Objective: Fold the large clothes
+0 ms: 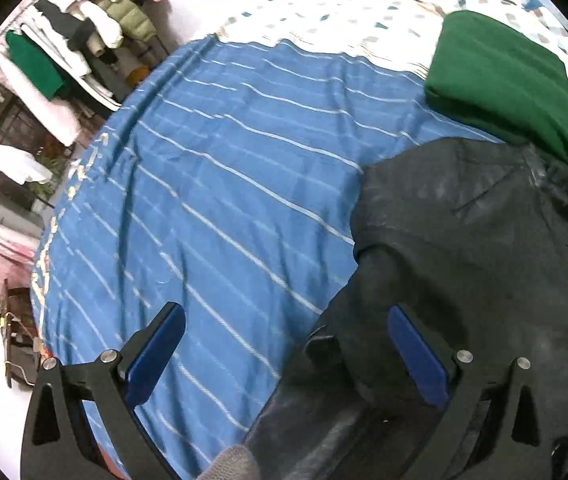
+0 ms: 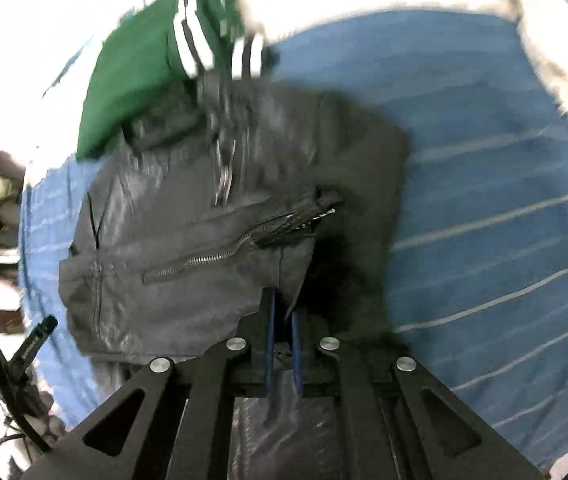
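Black jacket (image 2: 204, 248): on the blue striped bed sheet (image 1: 224, 184), ahead of both claws. Right claw (image 2: 282, 320): pinching the jacket's edge. Left claw (image 1: 284, 344): spread wide, jacket sleeve between its fingers. Green garment (image 1: 503, 80): folded, beyond the jacket.

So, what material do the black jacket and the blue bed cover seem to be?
Black jacket: probably coated nylon or faux leather; it shows a faint sheen, with a metal zipper. Blue bed cover: likely woven cotton, matte, with fine creases and white stripes.
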`<move>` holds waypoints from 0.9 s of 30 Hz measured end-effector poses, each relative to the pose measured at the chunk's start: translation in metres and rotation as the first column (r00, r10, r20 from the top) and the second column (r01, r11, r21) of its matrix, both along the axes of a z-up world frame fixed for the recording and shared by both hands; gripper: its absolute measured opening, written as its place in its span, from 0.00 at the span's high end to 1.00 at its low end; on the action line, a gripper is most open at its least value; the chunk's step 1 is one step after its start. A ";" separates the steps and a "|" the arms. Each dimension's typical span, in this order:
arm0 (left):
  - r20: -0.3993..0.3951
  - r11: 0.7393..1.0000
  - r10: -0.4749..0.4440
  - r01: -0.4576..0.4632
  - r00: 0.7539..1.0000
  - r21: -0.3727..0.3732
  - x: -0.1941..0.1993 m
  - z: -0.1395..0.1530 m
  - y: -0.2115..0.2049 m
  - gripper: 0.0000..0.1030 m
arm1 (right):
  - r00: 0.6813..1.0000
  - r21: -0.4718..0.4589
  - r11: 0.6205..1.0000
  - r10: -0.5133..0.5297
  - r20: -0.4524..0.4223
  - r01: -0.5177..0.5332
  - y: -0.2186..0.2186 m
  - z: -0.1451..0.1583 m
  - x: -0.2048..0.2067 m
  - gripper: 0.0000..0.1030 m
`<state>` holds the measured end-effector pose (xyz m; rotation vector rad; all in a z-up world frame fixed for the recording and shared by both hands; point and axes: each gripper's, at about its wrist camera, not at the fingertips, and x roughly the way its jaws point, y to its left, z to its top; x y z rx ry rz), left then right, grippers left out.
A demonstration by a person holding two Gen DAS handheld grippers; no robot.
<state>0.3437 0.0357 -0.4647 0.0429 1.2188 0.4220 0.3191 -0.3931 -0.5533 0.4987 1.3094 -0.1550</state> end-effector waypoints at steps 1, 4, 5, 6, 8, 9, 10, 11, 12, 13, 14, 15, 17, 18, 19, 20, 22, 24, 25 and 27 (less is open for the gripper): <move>-0.008 1.000 -0.006 0.006 1.000 -0.006 0.005 -0.006 -0.002 0.00 | 1.000 -0.034 0.999 -0.018 0.000 0.018 -0.004 0.000 0.000 0.93; -0.052 0.999 -0.034 0.034 0.998 -0.001 0.019 -0.033 -0.008 0.00 | 0.996 -0.054 0.997 -0.064 -0.068 0.061 -0.012 -0.029 0.011 0.93; -0.067 0.999 -0.039 0.038 0.997 -0.017 0.023 -0.041 -0.008 0.00 | 0.990 -0.062 0.997 -0.058 -0.129 0.050 -0.010 -0.046 0.016 0.93; -0.077 0.999 -0.048 0.046 0.996 -0.029 0.027 -0.048 -0.009 0.00 | 0.984 -0.066 0.997 -0.054 -0.169 0.043 -0.011 -0.056 0.019 0.93; -0.082 0.997 -0.074 0.071 0.994 -0.037 0.031 -0.054 -0.010 0.00 | 0.967 -0.054 0.998 -0.043 -0.249 0.031 -0.012 -0.072 0.029 0.90; -0.093 0.995 -0.090 0.087 0.992 -0.038 0.033 -0.052 -0.010 0.00 | 0.960 -0.047 0.998 -0.050 -0.276 0.039 -0.014 -0.069 0.033 0.90; -0.105 0.994 -0.105 0.102 0.989 -0.038 0.034 -0.046 -0.011 0.00 | 0.953 -0.044 0.998 -0.064 -0.296 0.054 -0.014 -0.065 0.036 0.83; -0.106 0.993 -0.119 0.115 0.987 -0.038 0.032 -0.038 -0.011 0.00 | 0.947 -0.059 0.995 -0.093 -0.308 0.078 -0.016 -0.052 0.037 0.72; -0.099 0.992 -0.123 0.120 0.987 -0.037 0.031 -0.032 -0.010 0.00 | 0.951 -0.066 0.994 -0.100 -0.294 0.085 -0.016 -0.042 0.038 0.69; -0.083 0.993 -0.119 0.116 0.989 -0.038 0.027 -0.021 -0.006 0.00 | 0.963 -0.061 0.995 -0.093 -0.252 0.080 -0.012 -0.024 0.038 0.68; -0.059 0.994 -0.103 0.101 0.993 -0.043 0.024 -0.009 0.001 0.00 | 0.976 -0.051 0.996 -0.077 -0.205 0.068 -0.003 -0.006 0.039 0.68; -0.041 0.996 -0.078 0.077 0.996 -0.041 0.021 0.000 0.009 0.00 | 0.983 -0.033 0.998 -0.060 -0.172 0.055 0.008 0.006 0.040 0.68; -0.021 0.999 -0.030 0.029 0.999 -0.014 0.016 0.011 0.024 0.00 | 0.992 0.059 0.998 0.030 -0.126 -0.023 0.044 0.018 0.050 0.68; -0.019 1.000 -0.006 0.006 1.000 0.004 0.014 0.013 0.031 0.00 | 0.990 0.100 0.993 0.075 -0.121 -0.063 0.063 0.018 0.056 0.68; -0.022 0.999 0.025 -0.024 0.999 0.025 0.012 0.014 0.040 0.00 | 0.985 0.162 0.980 0.137 -0.104 -0.119 0.091 0.016 0.064 0.68; -0.025 0.999 0.043 -0.043 0.999 0.034 0.011 0.011 0.047 0.00 | 0.981 0.205 0.967 0.173 -0.084 -0.153 0.112 0.014 0.068 0.68; -0.050 0.995 0.082 -0.079 0.995 0.053 0.007 0.002 0.058 0.00 | 0.964 0.306 0.924 0.258 -0.059 -0.229 0.163 -0.002 0.083 0.68; -0.085 0.993 0.111 -0.107 0.990 0.051 0.004 -0.008 0.071 0.00 | 0.952 0.410 0.878 0.300 -0.066 -0.248 0.206 -0.029 0.094 0.69; -0.087 0.992 0.122 -0.118 0.989 0.049 0.002 -0.010 0.076 0.00 | 0.943 0.440 0.860 0.324 -0.083 -0.257 0.222 -0.043 0.099 0.70; -0.085 0.991 0.127 -0.123 0.988 0.054 -0.002 -0.009 0.082 0.00 | 0.907 0.334 0.893 0.376 -0.189 -0.300 0.253 -0.086 0.102 0.77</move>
